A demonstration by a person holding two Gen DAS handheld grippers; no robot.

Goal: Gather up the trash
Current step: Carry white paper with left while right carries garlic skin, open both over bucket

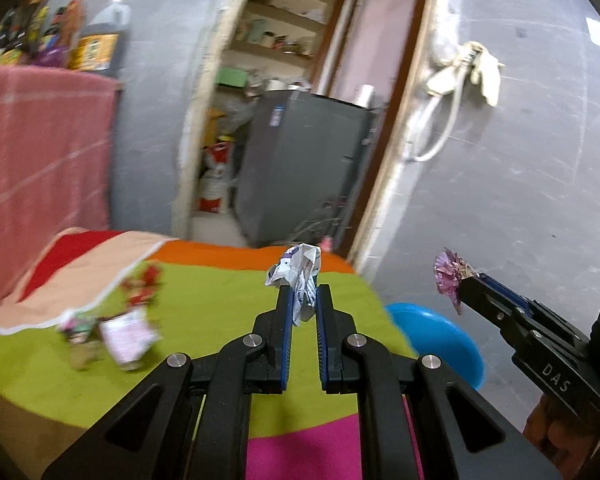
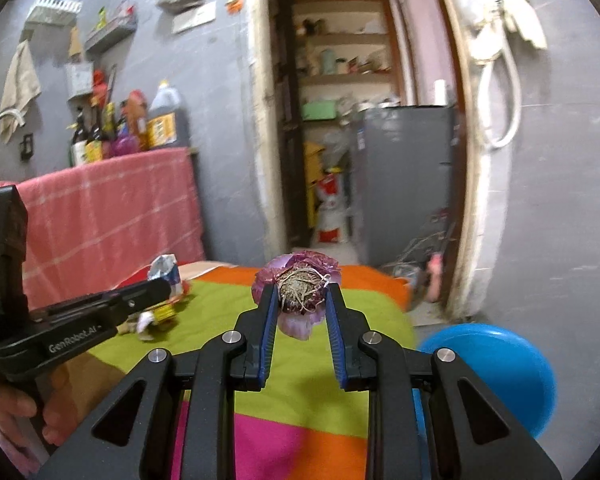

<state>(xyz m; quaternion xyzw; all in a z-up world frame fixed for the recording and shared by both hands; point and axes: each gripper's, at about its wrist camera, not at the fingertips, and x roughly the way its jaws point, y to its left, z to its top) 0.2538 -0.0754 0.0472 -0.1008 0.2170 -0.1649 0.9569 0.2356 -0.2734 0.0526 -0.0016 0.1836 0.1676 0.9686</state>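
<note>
Crumpled white paper (image 1: 300,280) sits pinched between the blue pads of the left claw (image 1: 303,300), lifted clear above the tabletop (image 1: 204,304) with its striped cloth of green, orange and pink. Right claw (image 2: 301,298) is clenched on a purple onion end (image 2: 298,284) — dried roots face the camera, papery skin flares out past the pads. From the left wrist view that onion piece hangs off the tabletop's right edge, above a blue bin (image 1: 440,340) on the floor beside the tabletop. More trash lies on the tabletop's left part — blurred wrappers (image 1: 120,332), red, pink and white. A hand (image 2: 12,408) grips the left claw's handle.
</note>
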